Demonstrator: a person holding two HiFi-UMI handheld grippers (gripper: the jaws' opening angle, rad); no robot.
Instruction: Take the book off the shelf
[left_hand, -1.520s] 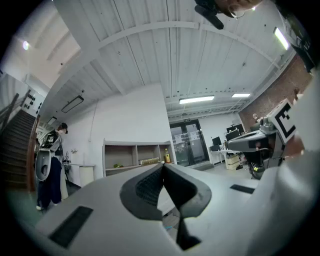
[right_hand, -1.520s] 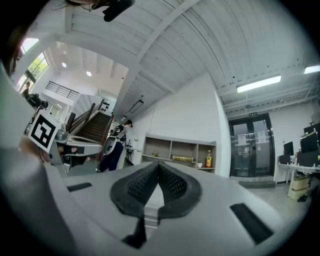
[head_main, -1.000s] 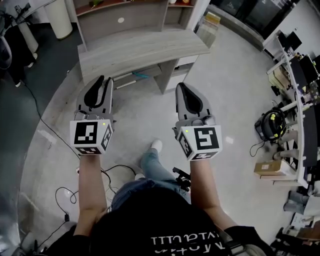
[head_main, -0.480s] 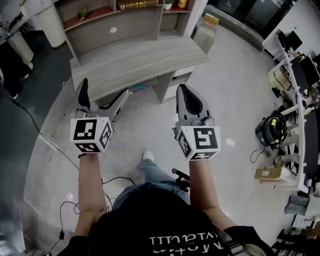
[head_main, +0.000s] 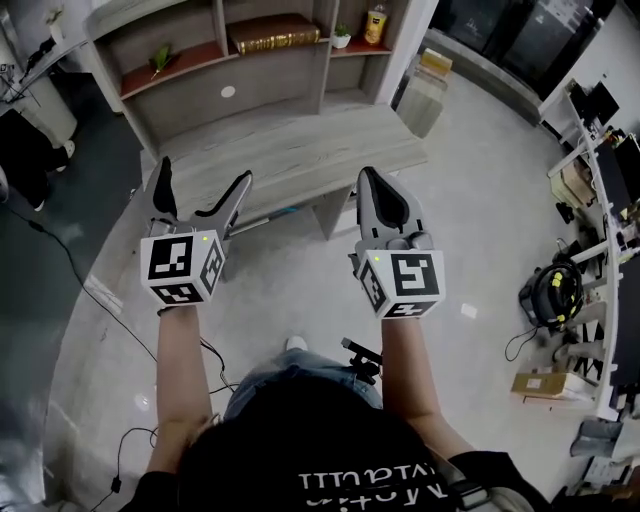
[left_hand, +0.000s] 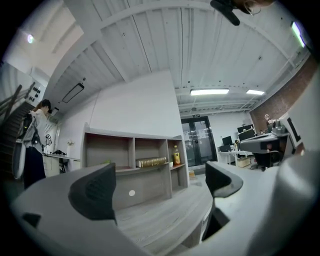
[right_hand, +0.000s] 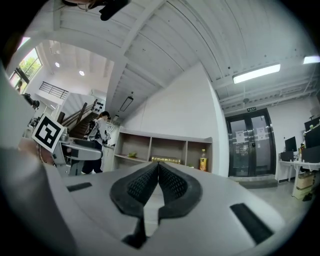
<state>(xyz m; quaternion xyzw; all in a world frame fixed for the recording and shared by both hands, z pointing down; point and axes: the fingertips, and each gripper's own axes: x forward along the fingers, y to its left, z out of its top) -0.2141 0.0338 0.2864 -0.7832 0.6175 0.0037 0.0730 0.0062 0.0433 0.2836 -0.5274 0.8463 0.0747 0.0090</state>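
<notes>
I held the left gripper (head_main: 205, 177) in the air before the desk (head_main: 300, 150), its jaws just opened wide with nothing between them. The right gripper (head_main: 369, 178) beside it was closed and empty. The book (head_main: 272, 33) lay flat in the middle compartment of the shelf (head_main: 190, 105), well apart from both grippers.

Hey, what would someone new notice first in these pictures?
Two handheld grippers with black-and-white marker cubes fill the foreground. The left gripper, whose jaws have just been opening, stands wide and empty, while the right gripper is shut on nothing. Beyond them, a brown book lies flat in the shelf's middle compartment, above a grey desk.
</notes>
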